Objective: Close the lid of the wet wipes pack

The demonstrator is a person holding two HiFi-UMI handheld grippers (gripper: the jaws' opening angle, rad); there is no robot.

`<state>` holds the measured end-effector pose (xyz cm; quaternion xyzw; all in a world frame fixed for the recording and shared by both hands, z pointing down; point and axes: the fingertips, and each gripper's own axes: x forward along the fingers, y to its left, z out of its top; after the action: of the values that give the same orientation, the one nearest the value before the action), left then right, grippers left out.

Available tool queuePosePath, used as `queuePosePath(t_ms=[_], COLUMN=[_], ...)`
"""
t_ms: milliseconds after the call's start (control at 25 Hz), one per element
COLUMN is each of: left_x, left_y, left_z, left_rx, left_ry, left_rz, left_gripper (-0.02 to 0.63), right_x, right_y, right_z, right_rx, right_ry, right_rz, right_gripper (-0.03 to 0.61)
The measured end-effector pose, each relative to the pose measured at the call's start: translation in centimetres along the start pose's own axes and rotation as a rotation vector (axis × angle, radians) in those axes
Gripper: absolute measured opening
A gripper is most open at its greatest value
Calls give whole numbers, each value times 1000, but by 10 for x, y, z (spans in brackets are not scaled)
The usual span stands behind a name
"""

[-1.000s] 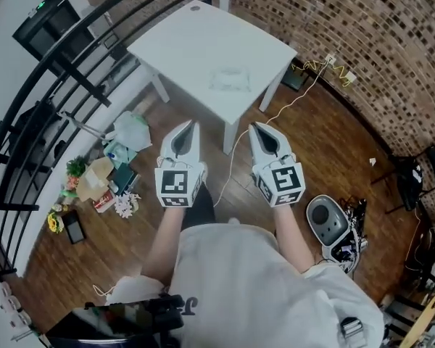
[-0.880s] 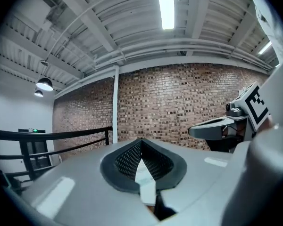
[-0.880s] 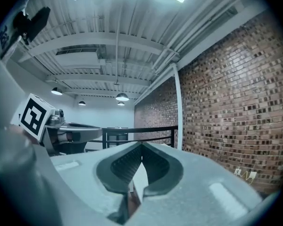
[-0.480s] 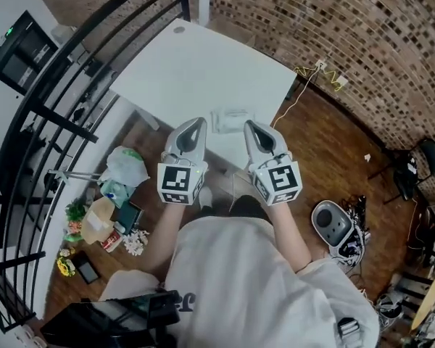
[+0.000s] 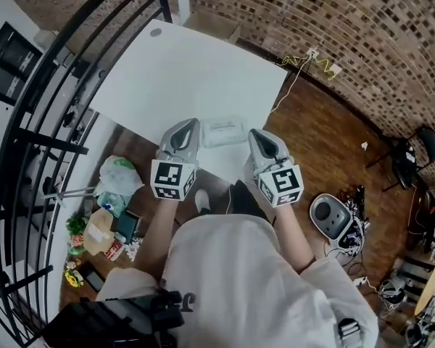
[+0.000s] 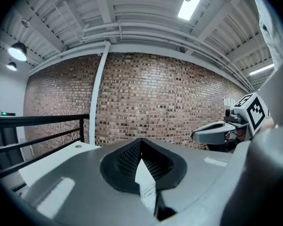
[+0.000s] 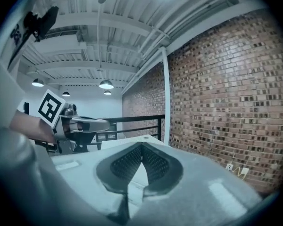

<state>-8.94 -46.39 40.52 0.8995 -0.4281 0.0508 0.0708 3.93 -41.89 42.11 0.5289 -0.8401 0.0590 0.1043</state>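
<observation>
the wet wipes pack (image 5: pixel 223 131) lies untouched near the white surface's (image 5: pixel 181 71) front edge, just beyond the left tool (image 5: pixel 191 124) and right tool (image 5: pixel 254 133), both pinched together and empty, so closing its lid seems all still ahead.

Table top (image 5: pixel 174 71) open all round wipes pack (image 5: pixel 222 131); railing (image 6: pixel 37 120) hems left side, brick wall (image 5: pixel 362 35) behind.

No word, brand or number can be read. The cube (image 5: pixel 168 180) on the left claw (image 5: pixel 191 125) and the cube (image 5: pixel 281 185) on the right claw (image 5: pixel 253 133) carry black-and-white square marker patterns, not letters. Print on the pale, flat wet wipes pack (image 5: pixel 223 130), on the white desk (image 5: pixel 174 71), is too small to read.
</observation>
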Motion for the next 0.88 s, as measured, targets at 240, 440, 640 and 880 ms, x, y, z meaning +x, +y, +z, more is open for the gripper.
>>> queuePosePath(t_ms=[240, 440, 640, 880], left_x=[29, 50, 65, 83], left_y=[4, 11, 15, 14], left_z=[-20, -40, -61, -96], left_rx=[12, 15, 10, 19], left_ry=[56, 94, 119, 180], left_rz=[-31, -67, -115, -184], left_gripper=[15, 15, 15, 15], right_x=[-3, -15, -32, -44], right_y=[-33, -55, -68, -87], right_z=[-31, -53, -74, -91], right_rx=[-62, -70, -28, -25], right_ry=[78, 126, 175, 239], right_rz=[31, 9, -9, -1], right_gripper=[-9, -9, -9, -9])
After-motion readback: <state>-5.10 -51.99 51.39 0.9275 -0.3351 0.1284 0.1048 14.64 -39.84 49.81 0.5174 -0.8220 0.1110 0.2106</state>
